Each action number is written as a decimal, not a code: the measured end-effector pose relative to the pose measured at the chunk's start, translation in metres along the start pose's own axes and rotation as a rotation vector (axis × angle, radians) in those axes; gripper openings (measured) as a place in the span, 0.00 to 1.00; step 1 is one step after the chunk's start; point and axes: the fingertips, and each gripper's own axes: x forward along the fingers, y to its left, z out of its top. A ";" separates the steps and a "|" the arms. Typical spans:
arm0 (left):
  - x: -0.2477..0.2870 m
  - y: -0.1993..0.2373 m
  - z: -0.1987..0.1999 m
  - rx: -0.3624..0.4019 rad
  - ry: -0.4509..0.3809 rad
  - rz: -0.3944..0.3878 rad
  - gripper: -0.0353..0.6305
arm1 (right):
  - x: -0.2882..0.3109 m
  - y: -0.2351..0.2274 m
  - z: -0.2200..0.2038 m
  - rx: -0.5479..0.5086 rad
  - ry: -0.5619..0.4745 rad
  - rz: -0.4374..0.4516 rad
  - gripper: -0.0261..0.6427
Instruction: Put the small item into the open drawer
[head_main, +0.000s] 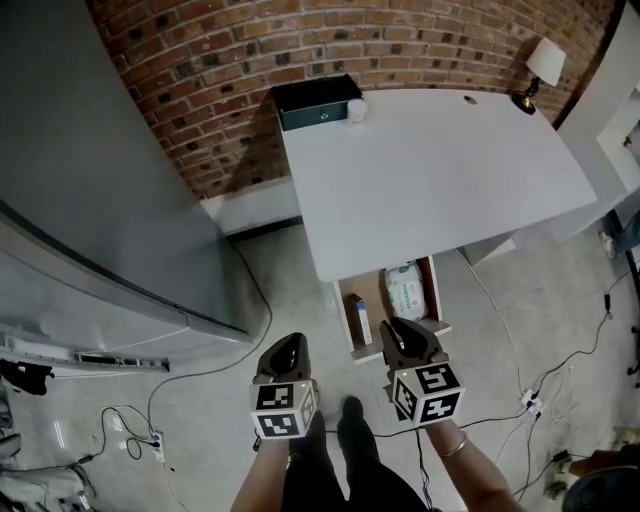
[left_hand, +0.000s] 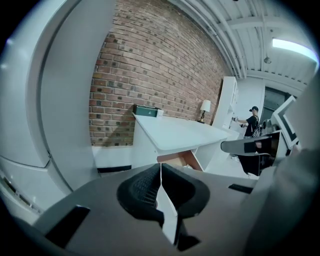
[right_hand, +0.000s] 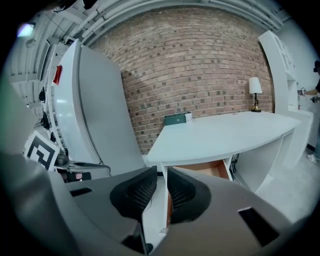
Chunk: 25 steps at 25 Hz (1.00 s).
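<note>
Left claw (head_main: 287, 345) pressed together, right claw (head_main: 398, 330) slightly spread, empty, near drawer (head_main: 364, 352) front edge.

Grey claws (head_main: 288, 344), marker cubes (head_main: 427, 391), black trousers (head_main: 330, 468)

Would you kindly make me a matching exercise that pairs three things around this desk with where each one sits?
Things:
1. dark green box
2. lamp
3. white packet

Places:
A. inside the open drawer
B. beside the white cup on the desk
C. alone at the desk's far right corner, as the head view shows it

Pairs: 1-B; 2-C; 3-A
</note>
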 end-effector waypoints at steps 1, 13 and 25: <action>-0.003 -0.005 0.005 0.008 -0.004 -0.005 0.09 | -0.008 0.002 0.007 -0.001 -0.015 0.003 0.14; -0.039 -0.048 0.043 0.107 -0.054 -0.056 0.09 | -0.093 0.004 0.058 0.064 -0.162 -0.003 0.08; -0.062 -0.087 0.068 0.198 -0.094 -0.102 0.09 | -0.153 -0.008 0.070 0.096 -0.251 -0.033 0.05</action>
